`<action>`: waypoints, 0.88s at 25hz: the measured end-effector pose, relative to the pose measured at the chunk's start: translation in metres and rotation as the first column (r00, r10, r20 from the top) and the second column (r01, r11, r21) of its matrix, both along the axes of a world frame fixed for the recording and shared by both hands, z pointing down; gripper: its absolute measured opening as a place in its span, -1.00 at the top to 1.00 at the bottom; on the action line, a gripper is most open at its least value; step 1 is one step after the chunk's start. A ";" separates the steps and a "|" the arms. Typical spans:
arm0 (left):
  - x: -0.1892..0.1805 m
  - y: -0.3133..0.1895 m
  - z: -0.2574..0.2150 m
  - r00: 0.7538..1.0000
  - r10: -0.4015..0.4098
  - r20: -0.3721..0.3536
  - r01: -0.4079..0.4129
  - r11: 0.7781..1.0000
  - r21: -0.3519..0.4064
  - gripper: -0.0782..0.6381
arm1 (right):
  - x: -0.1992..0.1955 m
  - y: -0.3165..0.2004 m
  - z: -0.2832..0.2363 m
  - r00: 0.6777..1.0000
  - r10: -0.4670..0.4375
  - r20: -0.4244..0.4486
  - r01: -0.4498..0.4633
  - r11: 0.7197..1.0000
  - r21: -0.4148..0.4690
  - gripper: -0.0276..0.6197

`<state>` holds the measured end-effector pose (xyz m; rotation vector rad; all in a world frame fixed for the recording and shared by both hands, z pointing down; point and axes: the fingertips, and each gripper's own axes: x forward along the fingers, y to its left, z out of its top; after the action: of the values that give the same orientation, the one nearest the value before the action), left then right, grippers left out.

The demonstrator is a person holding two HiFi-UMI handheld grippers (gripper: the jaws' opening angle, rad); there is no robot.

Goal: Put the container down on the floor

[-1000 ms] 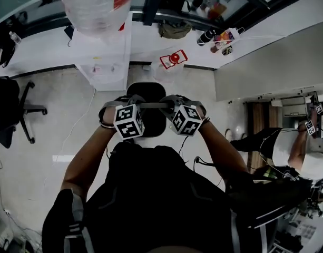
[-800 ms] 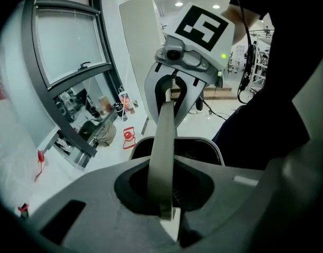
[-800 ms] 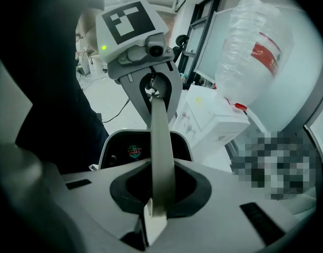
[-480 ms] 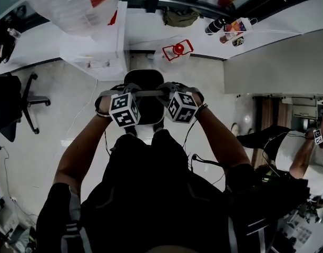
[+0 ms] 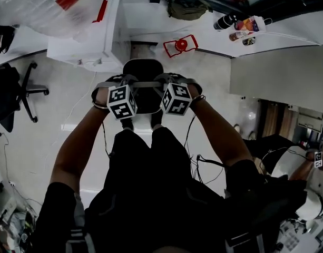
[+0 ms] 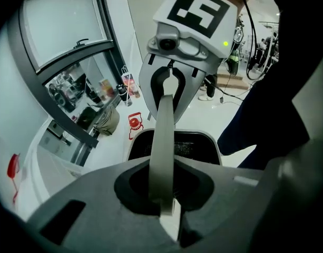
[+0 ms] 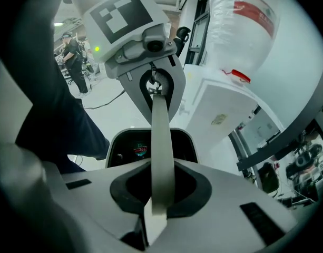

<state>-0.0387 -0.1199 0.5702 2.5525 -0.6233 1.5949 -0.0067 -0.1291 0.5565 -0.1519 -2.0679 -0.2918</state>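
The container is a dark tub with a pale rim, hanging over the floor in front of the person's legs. Its flat grey handle runs level between the two grippers, which face each other. My left gripper is shut on the handle's left part and my right gripper on its right part. In the left gripper view the handle strip leaves my jaws toward the right gripper, with the container's rim below. The right gripper view mirrors this: handle, own jaws, left gripper, container.
A white water dispenser with a big clear bottle stands just beyond the container. A red object lies on the floor ahead. An office chair is at the left, a white counter with bottles at the right, another person far right.
Both grippers and the container have drifted up in the head view and look slightly smaller. The dispenser and counter slid outward. Both grips on the handle are unchanged.
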 end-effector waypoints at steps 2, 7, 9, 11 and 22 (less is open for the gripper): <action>0.002 -0.007 0.016 1.000 0.001 0.015 -0.001 1.000 -0.005 0.70 | 0.002 -0.006 0.012 1.000 -0.003 -0.014 0.002 1.000 -0.017 0.81; 0.003 -0.017 0.058 0.999 -0.016 0.028 0.017 0.999 -0.042 0.70 | 0.005 -0.019 0.053 0.999 -0.025 -0.032 0.024 0.999 -0.048 0.81; 0.004 -0.024 0.076 0.999 -0.019 0.035 0.021 0.998 -0.057 0.70 | 0.006 -0.026 0.073 0.998 -0.041 -0.041 0.039 0.998 -0.047 0.81; 0.004 -0.031 0.096 0.999 -0.019 0.049 0.022 0.998 -0.059 0.70 | 0.007 -0.034 0.096 0.997 -0.061 -0.045 0.059 0.997 -0.040 0.81; -0.007 -0.045 0.190 0.990 0.030 0.141 -0.022 0.998 -0.062 0.70 | 0.002 -0.047 0.192 0.997 -0.053 -0.060 0.050 0.997 -0.056 0.81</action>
<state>-0.0461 -0.1646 0.7602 2.4314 -0.5465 1.7870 -0.0047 -0.1759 0.7483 -0.2448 -2.0136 -0.2598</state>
